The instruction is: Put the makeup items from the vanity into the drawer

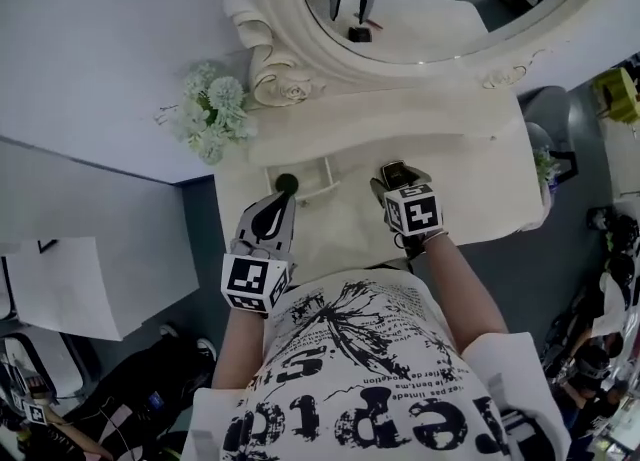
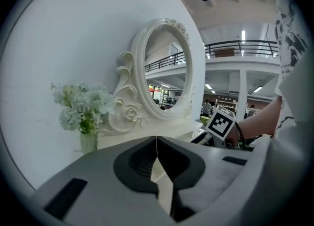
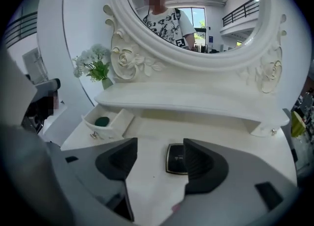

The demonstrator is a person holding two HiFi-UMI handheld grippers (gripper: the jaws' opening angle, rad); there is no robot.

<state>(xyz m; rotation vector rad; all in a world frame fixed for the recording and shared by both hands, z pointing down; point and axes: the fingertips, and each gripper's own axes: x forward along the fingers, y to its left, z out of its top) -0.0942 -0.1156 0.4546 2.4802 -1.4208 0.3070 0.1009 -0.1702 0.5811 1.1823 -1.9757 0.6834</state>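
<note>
White vanity top [image 3: 147,171] fills the right gripper view, and the right gripper [image 3: 158,154] hangs over it, tilted steeply down, its 2 jaws spread wide and clamped on nothing. Between them, flat on the top and tucked close to the right-hand jaw, lies a black compact [image 3: 176,159] with a thin gold edge. That jaw's dark pad hides the compact's right side, but neither pad presses on it. Off to the left, the small drawer [image 3: 94,129] stands pulled out, and 1 round dark green item [image 3: 102,121] sits inside it. Now the left gripper [image 2: 157,145]: its jaws are pressed together, tips meeting along a thin seam, and nothing is caught between them. It points nearly level along the vanity, toward the oval mirror [image 2: 164,73] in its carved white frame. A bunch of pale flowers [image 2: 82,106] stands in a little vase just beside the frame's scrollwork. At the right of that view the right gripper's marker cube [image 2: 221,123] shows, with the person's arm behind it. From the head view, both grippers hover over the front of the vanity. The left one's nose is just beside the drawer, the right one is above the compact, and the 2 are well apart. In the right gripper view, the mirror reflects the person's white shirt with black print.
</note>
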